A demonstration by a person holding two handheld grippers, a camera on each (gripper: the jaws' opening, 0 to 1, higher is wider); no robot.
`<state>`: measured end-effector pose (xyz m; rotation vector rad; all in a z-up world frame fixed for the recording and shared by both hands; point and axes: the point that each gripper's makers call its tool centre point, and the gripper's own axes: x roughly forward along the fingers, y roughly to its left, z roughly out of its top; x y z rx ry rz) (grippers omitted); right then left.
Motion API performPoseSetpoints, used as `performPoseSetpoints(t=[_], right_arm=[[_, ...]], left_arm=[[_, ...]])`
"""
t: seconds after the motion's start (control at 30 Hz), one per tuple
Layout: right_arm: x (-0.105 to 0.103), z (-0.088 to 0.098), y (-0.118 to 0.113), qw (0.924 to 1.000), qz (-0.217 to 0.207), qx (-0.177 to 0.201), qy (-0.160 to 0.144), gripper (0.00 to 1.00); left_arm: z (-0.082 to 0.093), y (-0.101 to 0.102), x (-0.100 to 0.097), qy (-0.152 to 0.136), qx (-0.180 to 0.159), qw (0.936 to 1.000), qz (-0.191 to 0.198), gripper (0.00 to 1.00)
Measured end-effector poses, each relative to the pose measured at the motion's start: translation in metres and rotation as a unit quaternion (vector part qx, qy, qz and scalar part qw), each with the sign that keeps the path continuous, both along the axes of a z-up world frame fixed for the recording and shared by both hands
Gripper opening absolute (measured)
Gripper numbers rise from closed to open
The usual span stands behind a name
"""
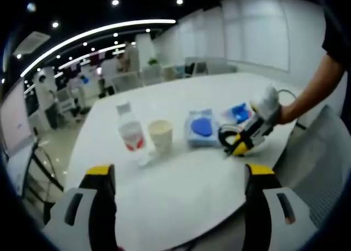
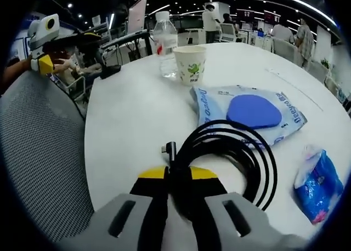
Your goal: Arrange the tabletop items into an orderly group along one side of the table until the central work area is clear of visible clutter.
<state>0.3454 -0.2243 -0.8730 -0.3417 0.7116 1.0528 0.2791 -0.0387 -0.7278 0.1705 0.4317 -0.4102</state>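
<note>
My right gripper [image 2: 178,177] is shut on a coil of black cable [image 2: 258,158] that lies on the white table [image 2: 131,114]. Beyond the coil lies a blue wipes pack [image 2: 249,111], with a paper cup [image 2: 190,64] and a water bottle [image 2: 164,40] standing farther back. A small blue packet [image 2: 315,182] lies to the right. My left gripper [image 1: 180,174] hangs open over the table's near edge, holding nothing. Ahead of it stand the bottle [image 1: 131,133] and cup [image 1: 160,135], then the wipes pack [image 1: 201,127], the cable [image 1: 226,136] and the right gripper [image 1: 239,144].
A grey mesh chair [image 2: 44,152] stands close to the table's edge, with a second one [image 1: 321,163] by the person's arm [image 1: 312,92]. The small blue packet [image 1: 238,113] lies behind the wipes. People and desks are far behind. The left gripper [image 2: 44,43] shows beyond the chair.
</note>
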Motion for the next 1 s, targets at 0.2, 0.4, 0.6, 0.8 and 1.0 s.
performPoseSetpoints(t=[0.2, 0.4, 0.6, 0.8, 1.0], right_arm=[[0.002, 0.002, -0.002, 0.9997, -0.023, -0.002, 0.002, 0.12], [0.001, 0.011, -0.007, 0.9993, -0.035, -0.002, -0.015, 0.10], [0.006, 0.026, -0.012, 0.9979, -0.056, 0.007, -0.030, 0.10], [0.010, 0.046, -0.014, 0.9962, -0.071, 0.026, -0.044, 0.09], [0.015, 0.065, -0.014, 0.9940, -0.084, 0.044, -0.055, 0.09]], left_arm=[[0.001, 0.000, 0.000, -0.001, -0.002, 1.0000, 0.001, 0.94], [0.001, -0.002, 0.000, -0.001, -0.003, 1.0000, -0.004, 0.93], [0.000, -0.005, -0.001, 0.002, -0.002, 0.9999, -0.011, 0.93], [-0.002, -0.006, -0.002, 0.004, 0.000, 0.9999, -0.016, 0.93], [-0.002, -0.006, -0.002, 0.005, -0.002, 0.9998, -0.017, 0.94]])
